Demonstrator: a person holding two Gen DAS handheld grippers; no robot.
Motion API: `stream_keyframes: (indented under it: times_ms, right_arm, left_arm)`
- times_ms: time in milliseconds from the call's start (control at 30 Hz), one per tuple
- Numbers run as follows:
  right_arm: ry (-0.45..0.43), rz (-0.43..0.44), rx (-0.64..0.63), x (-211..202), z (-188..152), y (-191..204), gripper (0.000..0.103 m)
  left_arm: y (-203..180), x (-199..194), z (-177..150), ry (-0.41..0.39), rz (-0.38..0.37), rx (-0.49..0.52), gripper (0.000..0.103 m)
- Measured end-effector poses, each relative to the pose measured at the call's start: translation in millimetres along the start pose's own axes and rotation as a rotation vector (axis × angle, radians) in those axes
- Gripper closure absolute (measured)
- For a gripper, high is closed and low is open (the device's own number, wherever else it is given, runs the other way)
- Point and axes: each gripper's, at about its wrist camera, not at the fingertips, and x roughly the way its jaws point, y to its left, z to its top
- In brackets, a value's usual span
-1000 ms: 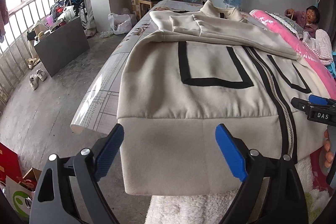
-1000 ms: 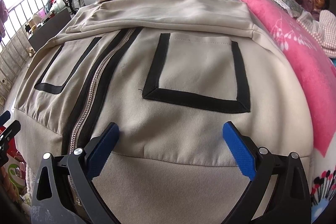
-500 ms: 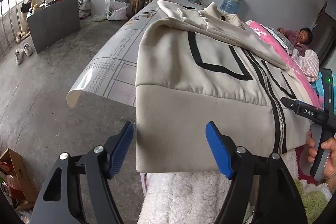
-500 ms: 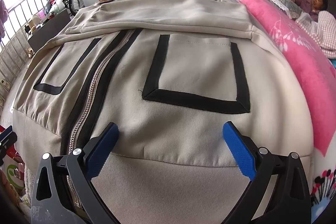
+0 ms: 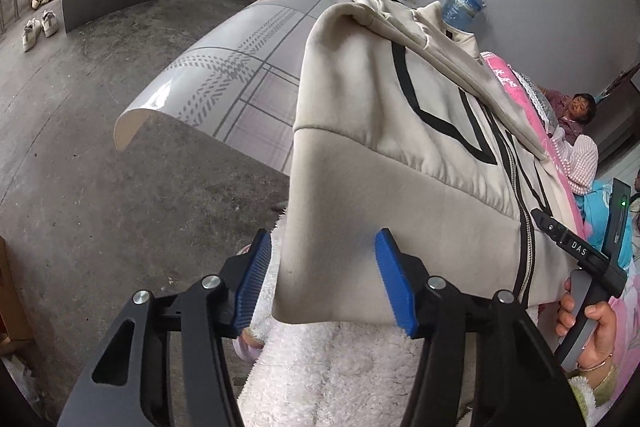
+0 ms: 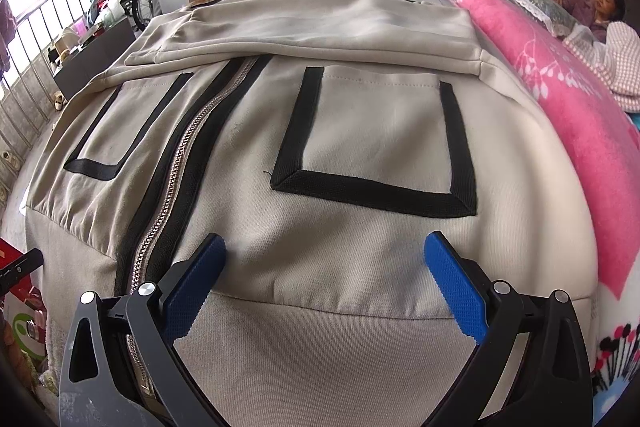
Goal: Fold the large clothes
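Bedroom, bed [image 5: 224, 83] with a patterned cover; my cream zip jacket [image 6: 360, 131] lies flat along it, hem hanging over the foot edge. Sleeves already folded across the chest. Left gripper [image 5: 320, 279] closing around the hem's left corner, pads not pressing yet. Right gripper [image 6: 324, 283] spread wide over the hem, empty. Body folds remain, I reckon.

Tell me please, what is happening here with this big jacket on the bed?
A person is folding a cream jacket spread on a bed, with a gripper in each hand. Its sleeves are already folded across the chest. The left gripper is closing around the bottom corner of the hem; its pads do not clearly press the cloth yet. The right gripper hangs open over the hem band, beside the zipper, gripping nothing.
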Motion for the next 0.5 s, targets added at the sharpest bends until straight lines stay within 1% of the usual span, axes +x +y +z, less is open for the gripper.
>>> stream_keyframes:
  times_ms: [67, 100, 167, 267, 333, 400, 500]
  right_arm:
    - [0.0, 0.0, 0.0, 0.0, 0.2, 0.0, 0.008]
    - [0.0, 0.0, 0.0, 0.0, 0.0, 0.0, 0.008]
    - [0.0, 0.0, 0.0, -0.1, 0.2, 0.0, 0.008]
    - [0.0, 0.0, 0.0, -0.1, 0.2, 0.1, 0.008]
    - [0.0, 0.0, 0.0, -0.1, 0.2, 0.0, 0.008]
    - [0.0, 0.0, 0.0, 0.0, 0.2, 0.0, 0.008]
    - [0.002, 0.0, -0.001, 0.1, 0.0, 0.4, 0.008]
  left_arm:
    - [2.2, 0.1, 1.1, -0.001, -0.028, -0.016, 0.051]
    - [2.3, -0.5, 1.1, -0.001, -0.043, -0.021, 0.053]
    - [1.0, -4.4, 0.8, -0.011, -0.094, -0.027, 0.054]
    - [-6.5, -11.5, 0.4, -0.031, -0.142, 0.0, 0.054]
    - [-10.3, -11.6, -0.1, -0.029, -0.128, 0.023, 0.054]
    - [-10.4, -8.0, 0.2, -0.017, -0.11, 0.021, 0.055]
    - [-10.3, -8.8, -0.3, -0.021, -0.108, 0.021, 0.058]
